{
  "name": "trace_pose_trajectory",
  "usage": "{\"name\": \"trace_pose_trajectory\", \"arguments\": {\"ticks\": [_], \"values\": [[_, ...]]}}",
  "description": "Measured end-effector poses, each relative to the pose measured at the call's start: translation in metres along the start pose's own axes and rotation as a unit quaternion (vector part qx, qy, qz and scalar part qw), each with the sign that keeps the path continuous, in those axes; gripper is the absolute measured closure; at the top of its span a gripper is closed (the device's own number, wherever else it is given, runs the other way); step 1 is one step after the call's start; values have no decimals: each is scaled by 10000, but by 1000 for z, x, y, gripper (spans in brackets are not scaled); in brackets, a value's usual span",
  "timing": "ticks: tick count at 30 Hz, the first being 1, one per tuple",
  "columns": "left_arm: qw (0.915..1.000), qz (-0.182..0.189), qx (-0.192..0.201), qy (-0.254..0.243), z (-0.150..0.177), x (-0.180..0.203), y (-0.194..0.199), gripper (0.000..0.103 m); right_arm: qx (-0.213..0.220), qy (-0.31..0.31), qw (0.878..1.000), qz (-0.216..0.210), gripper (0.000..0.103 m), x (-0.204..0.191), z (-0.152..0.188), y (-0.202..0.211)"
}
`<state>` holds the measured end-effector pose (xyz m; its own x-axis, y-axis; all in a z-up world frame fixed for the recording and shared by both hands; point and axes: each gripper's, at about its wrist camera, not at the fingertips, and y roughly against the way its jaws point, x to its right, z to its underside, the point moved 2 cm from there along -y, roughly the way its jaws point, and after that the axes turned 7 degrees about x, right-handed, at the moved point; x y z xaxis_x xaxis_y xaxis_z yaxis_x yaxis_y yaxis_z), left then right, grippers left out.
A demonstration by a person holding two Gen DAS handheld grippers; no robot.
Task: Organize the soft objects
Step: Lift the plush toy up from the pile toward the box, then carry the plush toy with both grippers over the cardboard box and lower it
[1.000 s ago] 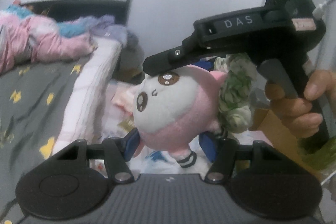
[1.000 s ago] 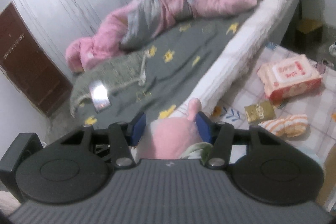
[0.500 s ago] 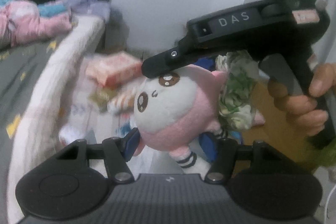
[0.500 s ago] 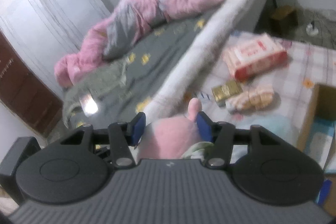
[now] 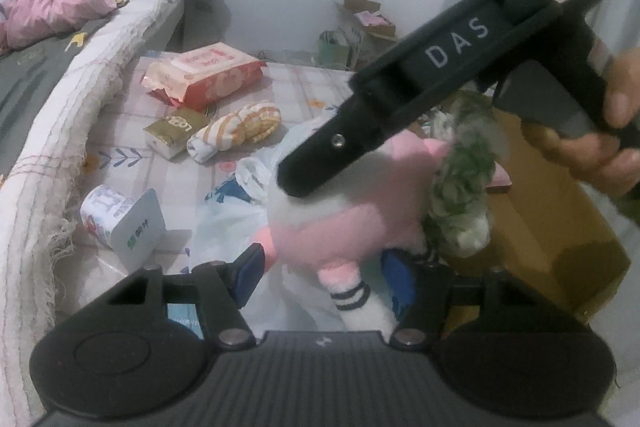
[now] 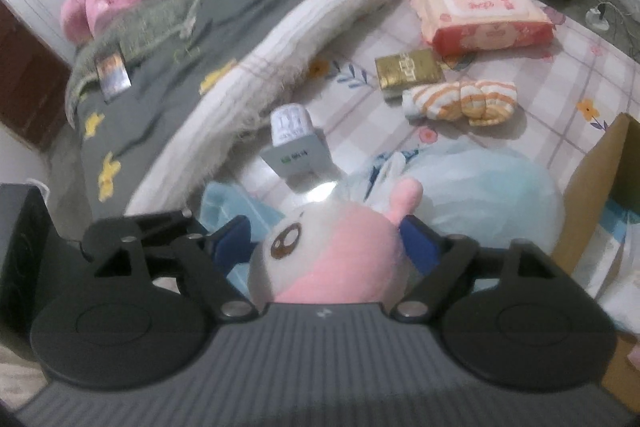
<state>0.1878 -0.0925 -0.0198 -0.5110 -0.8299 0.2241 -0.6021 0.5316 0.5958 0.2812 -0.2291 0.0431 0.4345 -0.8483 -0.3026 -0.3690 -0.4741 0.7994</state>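
A pink and white plush toy (image 5: 352,223) is held in the air between both grippers. My right gripper (image 6: 324,239) is shut on its head (image 6: 332,259), blue pads at each side. Its black body (image 5: 460,55) shows in the left wrist view, pressing on the plush. My left gripper (image 5: 324,269) has its blue pads spread beside the plush's lower body and striped leg (image 5: 356,301); the leg hangs between them. A green and white fluffy thing (image 5: 464,187) hangs against the plush. A rolled orange-striped cloth (image 5: 236,129) lies on the floor mat.
A cardboard box (image 5: 560,227) stands at the right. On the mat lie a wipes pack (image 5: 204,75), a gold packet (image 5: 176,127), a white tub (image 5: 124,223) and a pale blue plastic bag (image 6: 480,195). The bed (image 6: 200,39) runs along the left.
Both grippers have tilted down with the plush, from facing the bed and wall to facing the floor mat. The plush has turned, its face now toward the right wrist camera.
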Motion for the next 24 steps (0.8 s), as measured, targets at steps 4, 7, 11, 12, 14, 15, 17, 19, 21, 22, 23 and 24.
{"name": "trace_pose_trajectory", "arguments": {"ticks": [4, 7, 11, 12, 14, 15, 17, 19, 21, 22, 23, 24], "values": [[10000, 33, -54, 10, 3, -2, -2, 36, -285, 83, 9994, 177, 21, 3, -8, -2], [9999, 70, -90, 23, 3, -5, -5, 35, -412, 161, 9986, 301, 23, 2, -10, -2], [9998, 101, -51, 143, 4, -9, -5, 35, -385, 289, 9978, 450, 31, -8, -8, -3], [9997, 122, -12, 188, 3, -10, -3, 35, -314, 318, 9977, 506, 33, -11, -8, -2], [9995, 113, 96, 280, 0, -13, 5, 36, -140, 423, 9972, 599, 35, -21, -9, 3], [9994, 81, 164, 293, -2, -15, 10, 36, -40, 470, 9970, 620, 36, -26, -10, 6], [9988, -23, 362, 323, -8, -19, 24, 36, 212, 564, 9963, 616, 36, -38, -14, 16], [9969, -185, 677, 345, -15, -24, 44, 36, 577, 647, 9946, 564, 37, -50, -19, 31], [9935, -361, 1017, 363, -23, -29, 64, 36, 1110, 819, 9896, 415, 37, -64, -22, 51], [9919, -430, 1138, 357, -27, -31, 73, 36, 1455, 967, 9841, 313, 38, -73, -22, 62], [9897, -517, 1288, 351, -30, -32, 83, 36, 1685, 1057, 9797, 252, 38, -79, -21, 70], [9875, -596, 1419, 334, -33, -32, 92, 36, 1923, 1098, 9750, 198, 38, -85, -21, 78]]}}
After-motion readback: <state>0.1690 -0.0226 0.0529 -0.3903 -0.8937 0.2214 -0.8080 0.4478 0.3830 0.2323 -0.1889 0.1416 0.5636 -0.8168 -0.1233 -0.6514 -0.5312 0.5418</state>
